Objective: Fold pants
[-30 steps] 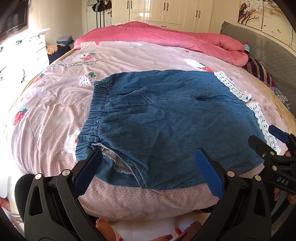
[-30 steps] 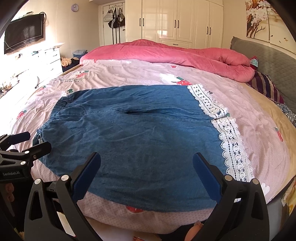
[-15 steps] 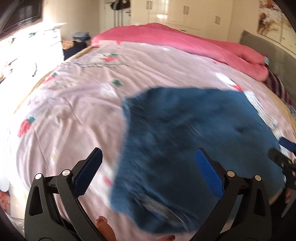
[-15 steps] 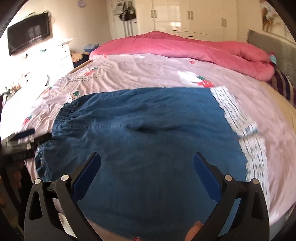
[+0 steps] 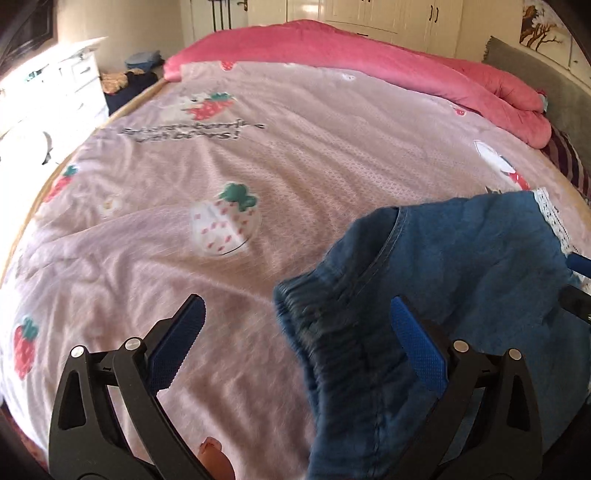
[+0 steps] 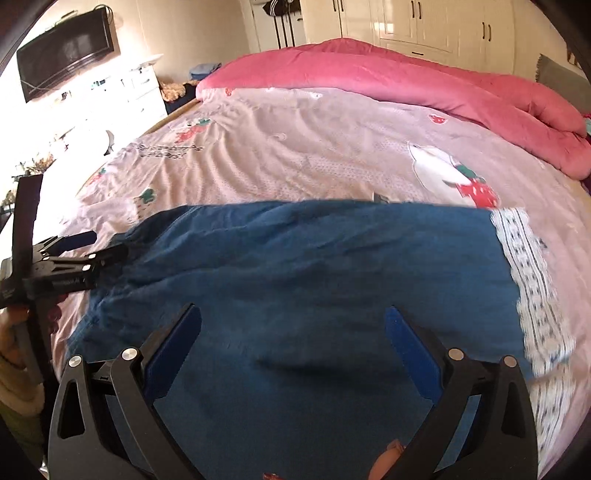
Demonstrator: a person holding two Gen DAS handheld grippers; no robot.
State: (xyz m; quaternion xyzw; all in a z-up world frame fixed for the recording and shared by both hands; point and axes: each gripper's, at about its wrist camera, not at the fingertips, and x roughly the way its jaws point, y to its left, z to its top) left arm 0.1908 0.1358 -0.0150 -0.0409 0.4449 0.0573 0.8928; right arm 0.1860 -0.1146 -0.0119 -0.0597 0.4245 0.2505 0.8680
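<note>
**Lining up on the waistband end of the denim pants**

We work over a wide bed with a pink strawberry-print quilt (image 5: pixel 280 155), a rolled pink comforter (image 6: pixel 388 77) along its far side and white wardrobes (image 6: pixel 424 22) behind. The denim pants (image 6: pixel 314 280) lie spread on the near part of the quilt, elastic waistband (image 5: pixel 325 325) to the left and white lace hem (image 6: pixel 532 280) to the right.

Our left gripper (image 5: pixel 295 339) hangs with its fingers spread wide and holding nothing; the bunched waistband sits against the inner side of its right finger, though blur keeps us from telling whether they touch. Our right gripper (image 6: pixel 291 350) hovers over the middle of the denim, also wide apart and empty.

We judge the fold has not begun: the cloth looks flat and in one layer, and we are still choosing grip points. The next move calls for the left gripper to centre on the waistband edge and close on it, while the right one shifts toward the lace hem.

Nothing lies on the pants. A white dresser (image 6: pixel 122 96) and a wall television (image 6: pixel 66 51) stand well away on the left, and the far quilt leaves room to carry cloth over.
</note>
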